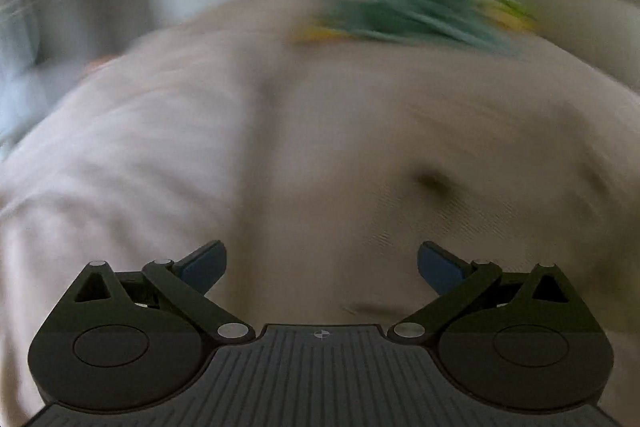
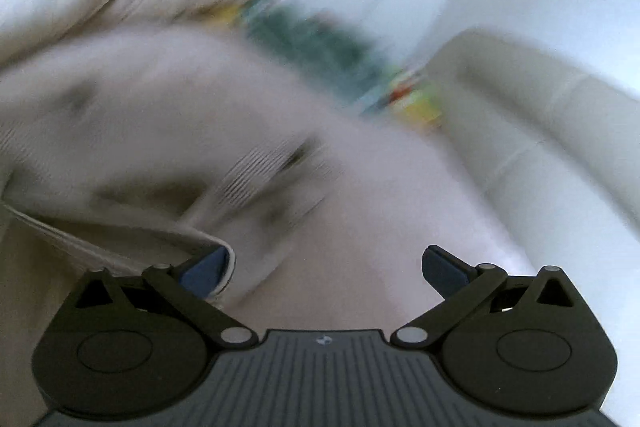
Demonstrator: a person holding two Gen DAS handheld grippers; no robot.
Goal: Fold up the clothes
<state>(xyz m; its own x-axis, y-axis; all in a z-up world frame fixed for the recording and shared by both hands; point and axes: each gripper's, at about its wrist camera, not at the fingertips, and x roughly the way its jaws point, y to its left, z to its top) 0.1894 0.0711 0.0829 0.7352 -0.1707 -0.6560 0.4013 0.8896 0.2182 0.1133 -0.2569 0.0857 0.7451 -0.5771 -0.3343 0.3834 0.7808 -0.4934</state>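
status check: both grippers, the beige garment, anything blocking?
Left gripper open, empty, over beige garment. Right gripper open, garment's hem at its left finger, not clamped. Green patterned cloth beyond; heavy blur, no clear obstruction.

Left gripper (image 1: pixel 321 269): matt black plastic linkage with bright metal pivot pins; fingertips (image 1: pixel 204 263) faced in matt blue pads. Ahead of the fingers lies beige cloth (image 1: pixel 360 131), soft and matt, with a fine woven rib. Right gripper (image 2: pixel 325 269): same matt plastic and metal pins (base plate ribbed). A stitched cloth hem (image 2: pixel 120 233) crosses its left finger. Beyond, a green patterned fabric (image 2: pixel 304 31) is too blurred to grade.
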